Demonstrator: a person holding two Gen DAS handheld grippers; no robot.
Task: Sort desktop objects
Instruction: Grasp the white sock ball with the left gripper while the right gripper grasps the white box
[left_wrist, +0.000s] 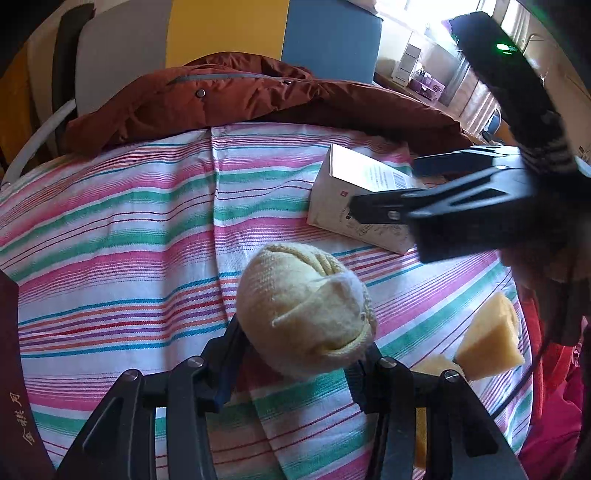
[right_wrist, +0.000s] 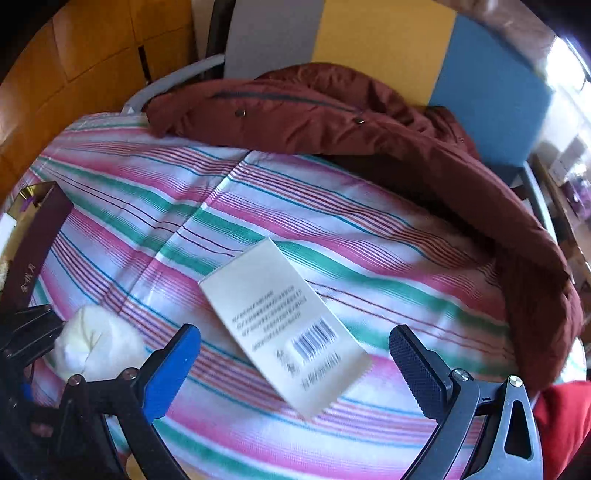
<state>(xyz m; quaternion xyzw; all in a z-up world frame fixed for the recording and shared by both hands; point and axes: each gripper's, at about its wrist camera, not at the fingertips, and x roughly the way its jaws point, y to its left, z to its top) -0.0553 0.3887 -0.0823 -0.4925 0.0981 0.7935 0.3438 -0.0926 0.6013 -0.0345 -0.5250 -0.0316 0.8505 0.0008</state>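
My left gripper (left_wrist: 299, 343) is shut on a rolled pale-yellow sock ball (left_wrist: 304, 310), held just above the striped cloth (left_wrist: 122, 236). The sock ball also shows at the lower left of the right wrist view (right_wrist: 98, 345). My right gripper (right_wrist: 295, 354) is open, its jaws spread wide on either side of a white carton box (right_wrist: 284, 328) with a barcode, which lies flat on the cloth. In the left wrist view the right gripper (left_wrist: 384, 188) reaches in from the right over that box (left_wrist: 354, 199).
A rust-red jacket (left_wrist: 229, 92) lies along the far edge of the cloth. A yellow sponge wedge (left_wrist: 491, 332) sits at the right. A dark maroon box (right_wrist: 33, 251) stands at the left edge. Red fabric (right_wrist: 565, 424) is at the lower right.
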